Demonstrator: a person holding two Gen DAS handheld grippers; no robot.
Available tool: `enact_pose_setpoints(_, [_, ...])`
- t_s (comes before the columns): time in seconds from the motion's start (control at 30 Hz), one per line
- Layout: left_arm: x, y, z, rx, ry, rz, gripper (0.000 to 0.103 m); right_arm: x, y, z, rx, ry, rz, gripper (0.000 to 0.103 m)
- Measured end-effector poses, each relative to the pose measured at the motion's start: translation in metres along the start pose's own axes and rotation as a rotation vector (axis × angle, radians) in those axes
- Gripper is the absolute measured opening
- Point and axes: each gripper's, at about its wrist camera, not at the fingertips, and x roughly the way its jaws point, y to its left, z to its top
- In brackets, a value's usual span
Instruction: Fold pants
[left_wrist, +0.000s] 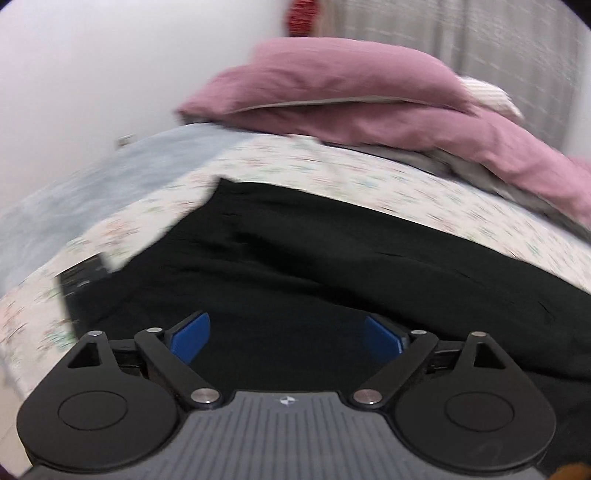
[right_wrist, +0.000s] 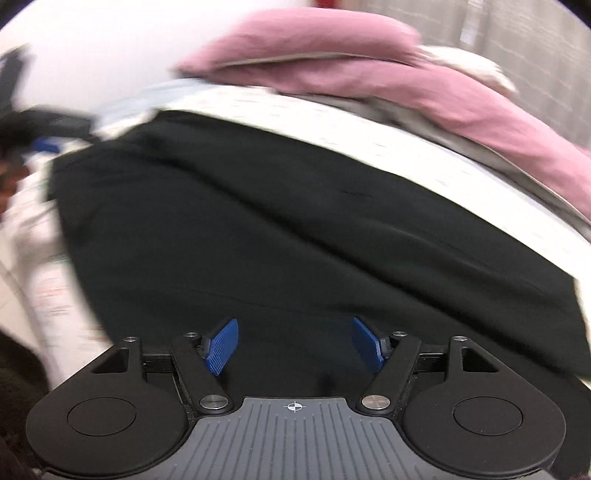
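Floral bedsheet (left_wrist: 332, 166) bears flat, softly creased black pants (left_wrist: 332, 258).

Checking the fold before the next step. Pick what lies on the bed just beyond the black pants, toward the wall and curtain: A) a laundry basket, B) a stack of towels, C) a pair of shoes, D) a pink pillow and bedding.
D: a pink pillow and pink bedding lie on the flowered sheet, past the far edge of the black pants.
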Motion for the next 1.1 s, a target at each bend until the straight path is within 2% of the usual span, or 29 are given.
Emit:
enact_pose_setpoints(0.1, [0.007, -0.04, 0.004, 0.112, -0.01, -0.049, 0.103, 0.007, -0.058, 0.0, 0.106, 0.018, -0.069, 0.07])
enact_pose_setpoints(0.27, [0.025, -0.098, 0.016, 0.209, 0.024, -0.174, 0.103, 0.016, -0.136, -0.003, 0.219, 0.023, -0.186, 0.073])
enact_pose_setpoints(0.33, [0.032, -0.126, 0.024, 0.277, 0.022, -0.209, 0.103, 0.02, -0.166, -0.001, 0.273, 0.018, -0.22, 0.073])
enact_pose_setpoints(0.5, [0.049, -0.231, 0.045, 0.507, -0.035, -0.28, 0.103, 0.032, -0.242, -0.012, 0.402, -0.023, -0.285, 0.074])
enact_pose_setpoints(0.63, [0.075, -0.323, 0.055, 0.649, -0.026, -0.401, 0.103, 0.049, -0.294, -0.03, 0.581, -0.001, -0.279, 0.074])
enact_pose_setpoints(0.73, [0.096, -0.391, 0.055, 0.732, -0.02, -0.461, 0.103, 0.053, -0.312, -0.041, 0.67, -0.008, -0.263, 0.074])
enact_pose_setpoints(0.83, [0.114, -0.453, 0.045, 0.8, 0.023, -0.553, 0.103, 0.055, -0.325, -0.048, 0.672, 0.008, -0.311, 0.074])
enact_pose_setpoints(1.03, [0.143, -0.548, 0.023, 0.918, 0.06, -0.6, 0.103, 0.067, -0.337, -0.056, 0.663, 0.069, -0.346, 0.072])
enact_pose_setpoints(1.1, [0.148, -0.569, 0.021, 0.933, 0.086, -0.626, 0.098, 0.07, -0.341, -0.057, 0.653, 0.085, -0.364, 0.07])
